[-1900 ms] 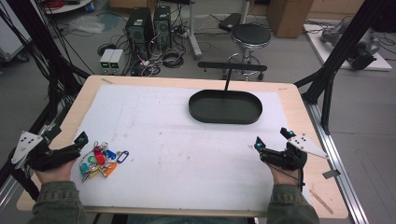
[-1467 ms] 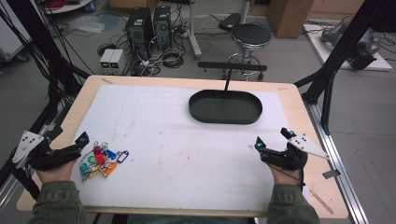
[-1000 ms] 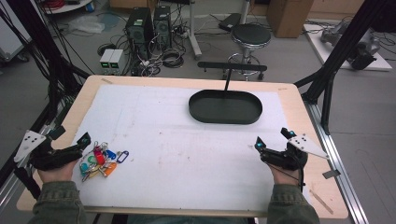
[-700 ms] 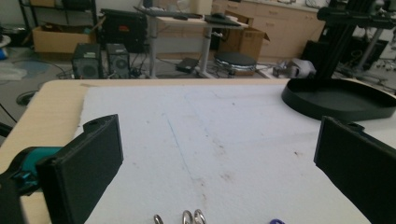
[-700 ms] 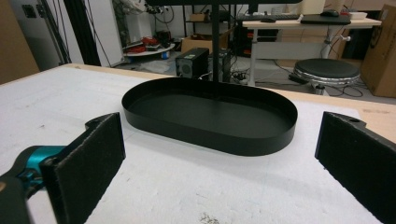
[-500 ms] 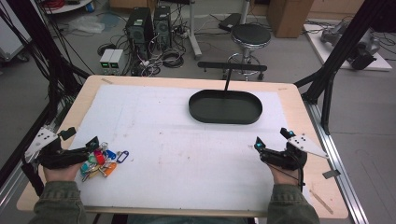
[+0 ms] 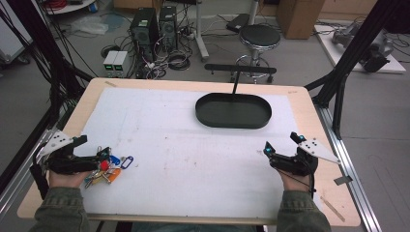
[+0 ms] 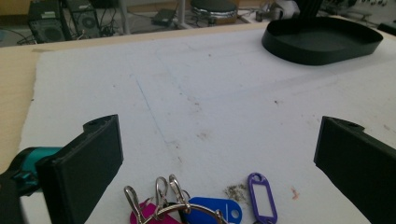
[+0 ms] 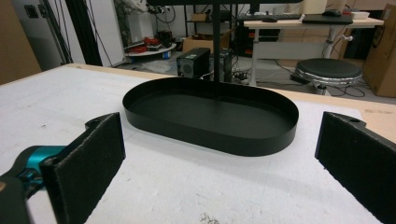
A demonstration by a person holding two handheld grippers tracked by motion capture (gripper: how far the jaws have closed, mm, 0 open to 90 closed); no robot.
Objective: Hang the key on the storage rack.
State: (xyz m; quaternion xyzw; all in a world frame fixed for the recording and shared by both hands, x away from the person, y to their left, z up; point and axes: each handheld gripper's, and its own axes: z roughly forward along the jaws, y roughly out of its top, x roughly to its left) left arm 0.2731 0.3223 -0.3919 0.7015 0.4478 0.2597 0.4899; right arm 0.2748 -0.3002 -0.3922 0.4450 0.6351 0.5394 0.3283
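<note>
Key bunch at 8 o'clock on the table, both grippers spread.
Left gripper is held with jaws wide over the key bunch; light, loose, jangly, best pinched at the ring. Black tray sits at 1 o'clock. Right gripper is parked agape, empty.

Beyond the table stand a stool and computers.

My left gripper has its jaws spread wide above the white sheet on the worktop. Between them, at the near edge, lies a bunch of keys: metal rings, a pink tag, a blue tag and a purple tag. Far off to the right sits a black oval tray.
</note>
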